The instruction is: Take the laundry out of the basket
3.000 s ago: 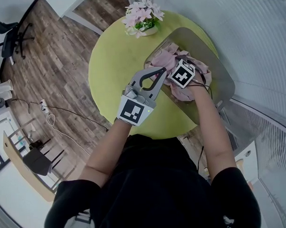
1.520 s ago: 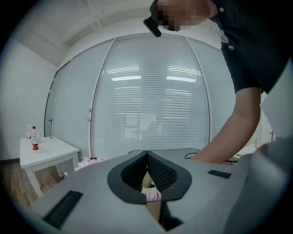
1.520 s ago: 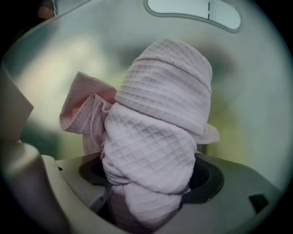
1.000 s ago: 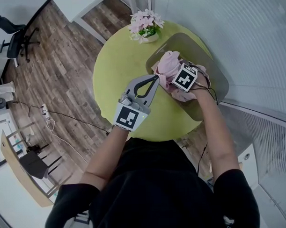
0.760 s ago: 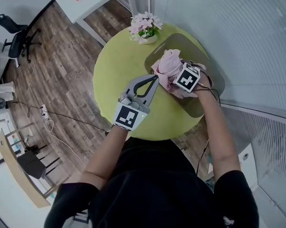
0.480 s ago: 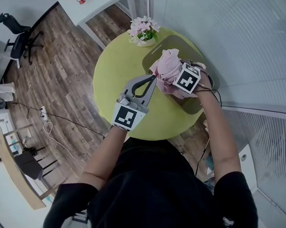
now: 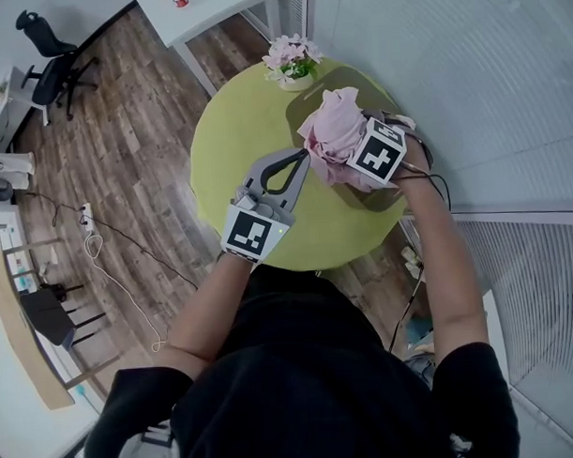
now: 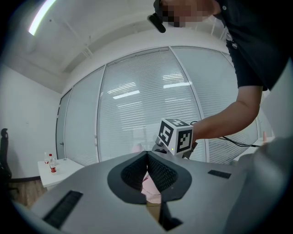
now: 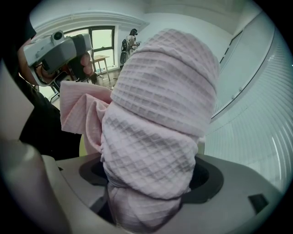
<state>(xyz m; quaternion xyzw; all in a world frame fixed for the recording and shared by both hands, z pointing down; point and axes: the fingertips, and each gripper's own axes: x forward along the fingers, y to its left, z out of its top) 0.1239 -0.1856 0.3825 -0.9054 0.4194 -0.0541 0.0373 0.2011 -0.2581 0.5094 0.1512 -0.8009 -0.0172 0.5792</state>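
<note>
Item: pink laundry (image 7: 332, 130), bunched and raised over the basket (image 7: 375, 200) at the tabletop's (image 7: 227, 131) 2 o'clock, clamped in my right gripper's (image 9: 142, 196) fingers. Left gripper (image 7: 305, 155): fingers closed, empty, at the cloth's 9 o'clock. Outstanding, I judge: clearing the rim and setting it down.
</note>
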